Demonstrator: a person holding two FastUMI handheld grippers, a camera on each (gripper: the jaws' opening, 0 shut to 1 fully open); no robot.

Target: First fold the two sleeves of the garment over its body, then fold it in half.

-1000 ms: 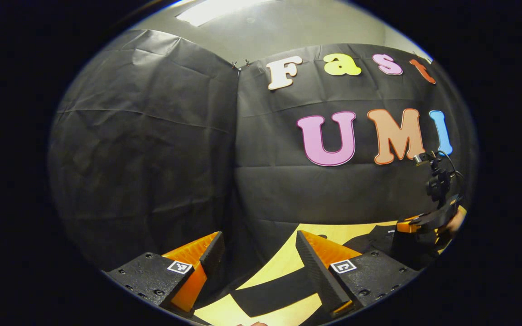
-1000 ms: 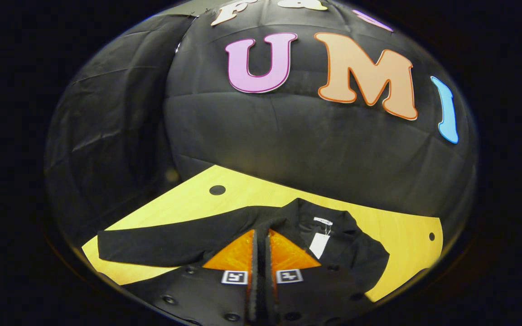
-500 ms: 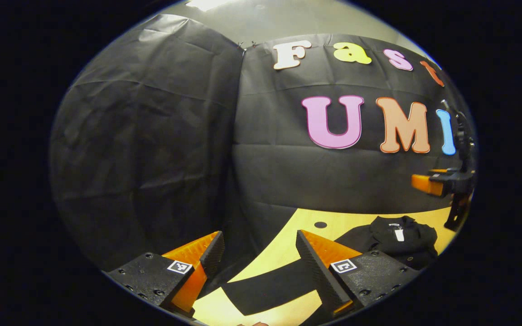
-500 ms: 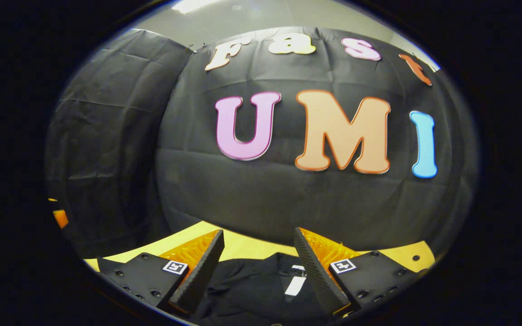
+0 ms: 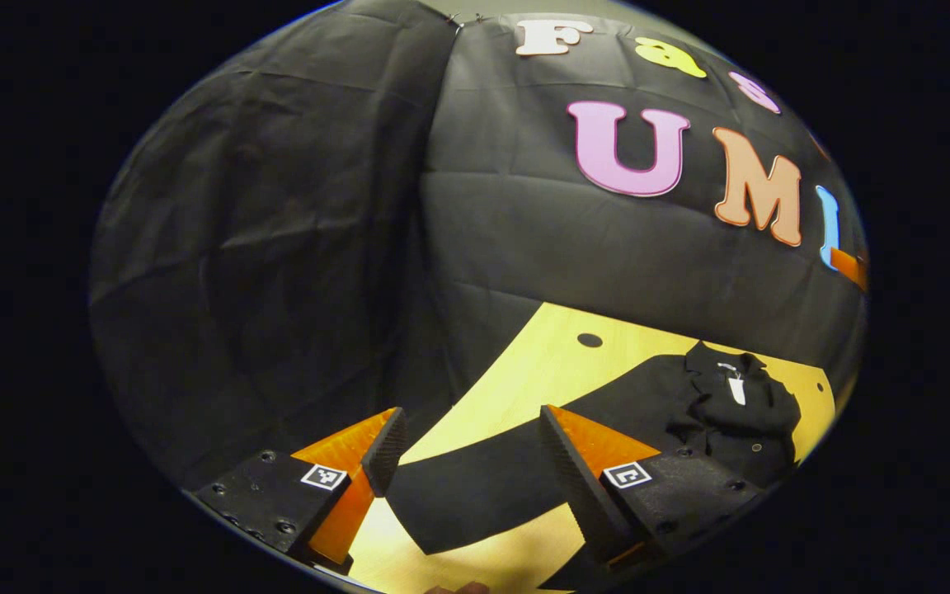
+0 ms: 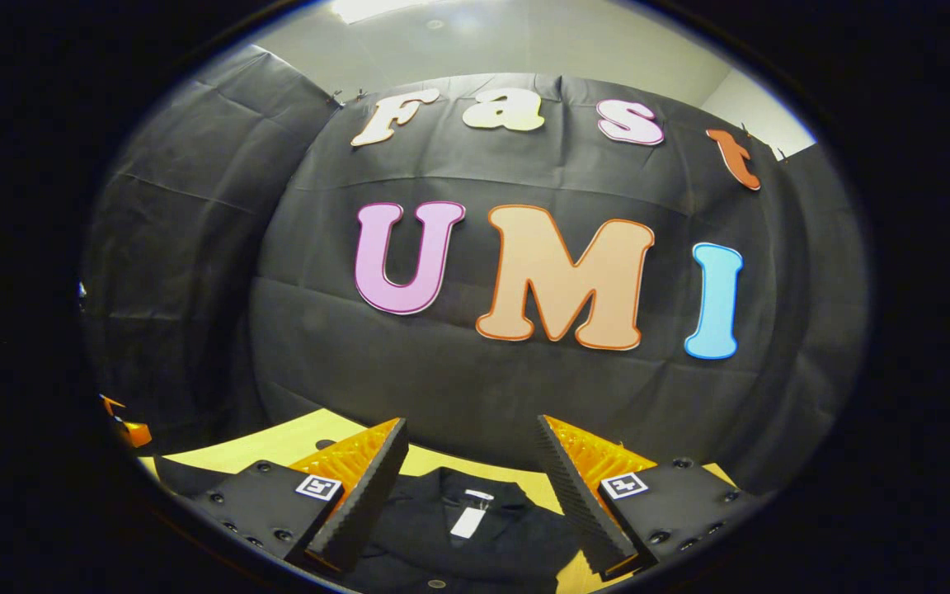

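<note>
Soft black garment (image 5: 722, 404) on smooth wooden table (image 5: 557, 363), both tongs (image 5: 467, 462) (image 6: 467, 478) wide apart, empty

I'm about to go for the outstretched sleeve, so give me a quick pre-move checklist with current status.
1. Left hand-held gripper open: ok.
2. Outstretched sleeve lies flat on the table, between the left fingers in view: ok.
3. Left fingers touching the sleeve: cannot tell.
4. Right hand-held gripper open, holding nothing: ok.
5. Garment collar and tag visible below the right gripper: ok.
6. Other sleeve folded onto the body: cannot tell.
</note>
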